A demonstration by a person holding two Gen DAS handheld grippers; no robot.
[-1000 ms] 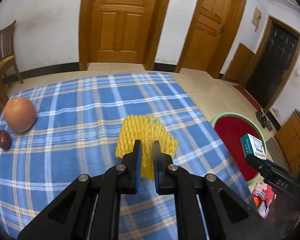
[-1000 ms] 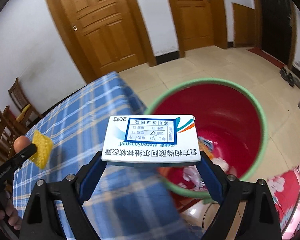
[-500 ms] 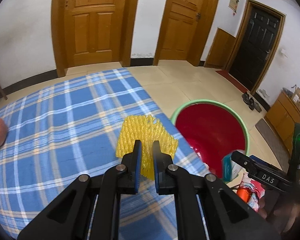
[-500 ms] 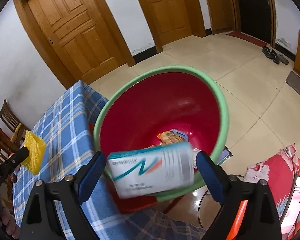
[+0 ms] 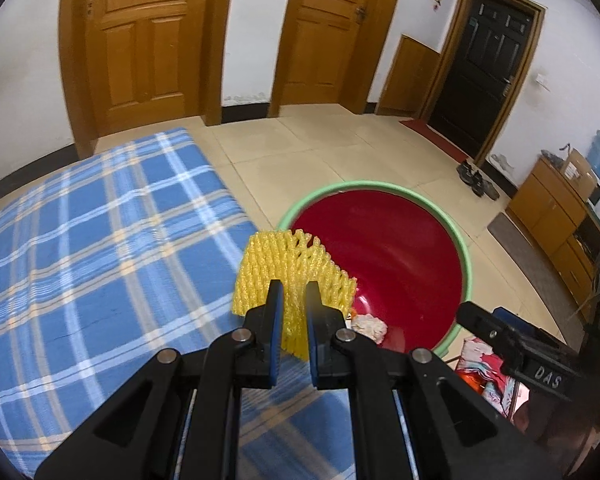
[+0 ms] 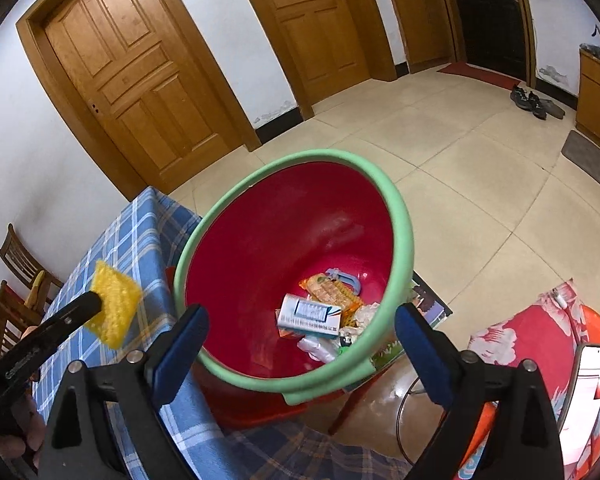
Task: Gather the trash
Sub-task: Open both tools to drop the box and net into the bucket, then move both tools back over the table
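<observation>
- Table with blue plaid cloth (image 5: 100,248): my work surface. Its edge runs just beside the bin, so a carry from cloth to bin is short.
- Red bin with green rim (image 6: 400,216): stands on the floor at the table corner, mouth tipped toward me in the right wrist view, presumably so drops land inside without a reach.
- Right gripper (image 6: 300,332): jaws spread wide, nothing between the blue pads. It hangs over the near rim of the bin, facing straight into it. I judge its part of this drop finished.
- Left gripper (image 5: 291,312): jaws closed nearly together on the yellow foam fruit net (image 5: 292,276). I pinch the net at its lower edge, so most of it stands free above the fingertips and should fall clear on release.
- Net position: over the table edge, its right corner overlapping the bin rim in the left wrist view. From the right wrist view it looks short of the rim, over the cloth; depth is hard to judge through the fisheye.
- Bin contents: white and blue medicine box (image 6: 310,316) lying flat on the bottom, an orange snack wrapper (image 6: 332,292) behind it, crumpled white scraps alongside.
- Next, as I judge it: carry the net further right, over the red interior, then open.
</observation>
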